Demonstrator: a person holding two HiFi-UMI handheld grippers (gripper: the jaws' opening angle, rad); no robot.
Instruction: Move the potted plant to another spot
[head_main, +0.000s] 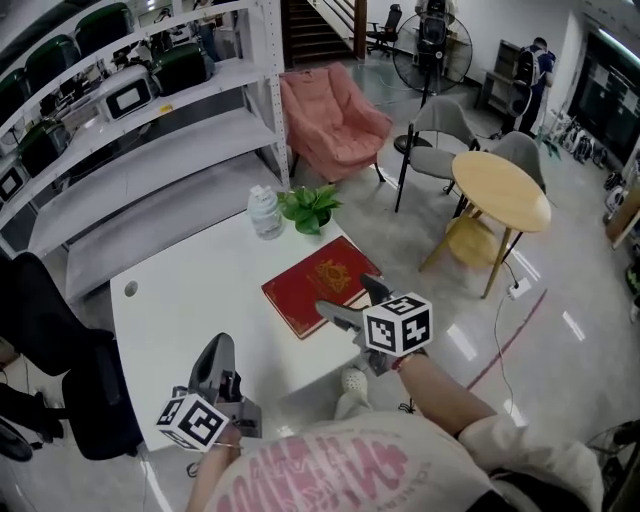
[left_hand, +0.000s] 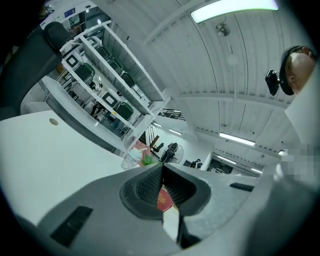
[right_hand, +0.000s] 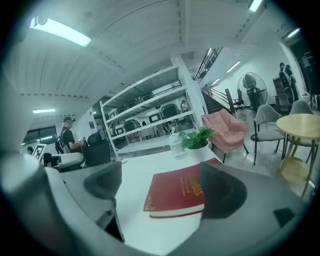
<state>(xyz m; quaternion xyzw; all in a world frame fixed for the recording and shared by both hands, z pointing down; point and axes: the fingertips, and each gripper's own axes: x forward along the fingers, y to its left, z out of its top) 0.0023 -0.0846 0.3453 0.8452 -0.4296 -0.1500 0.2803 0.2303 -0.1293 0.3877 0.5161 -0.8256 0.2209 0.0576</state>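
Nearest the person, the left gripper (head_main: 220, 348) hangs over the table (head_main: 170, 300), well to the near left of the book (head_main: 322, 282). Its jaws are pressed together with nothing between them. Those jaws fill most of its own view, so past them only a sliver of the red book and a scrap of green show.

The right gripper (head_main: 352, 302) is at the book's near right corner, jaws spread wide and empty. Whether a jaw touches the cover I cannot tell.

The plant (head_main: 312, 208) stands upright just past the book's far corner, by the table's far edge, apart from both grippers. It is small, with broad bright green leaves. From above they hide nearly all of the pot (right_hand: 198, 151), which the right gripper view shows to be white. The book lies between the right gripper and the plant. A clear bottle (head_main: 265, 212) stands just left of the plant.

Beyond the book, off the table, there is a pink armchair (head_main: 335, 120), with white shelves (head_main: 150, 130) to its left. A round wooden table (head_main: 505, 190) is far right of the book, and a fan (head_main: 432, 50) is farthest back.
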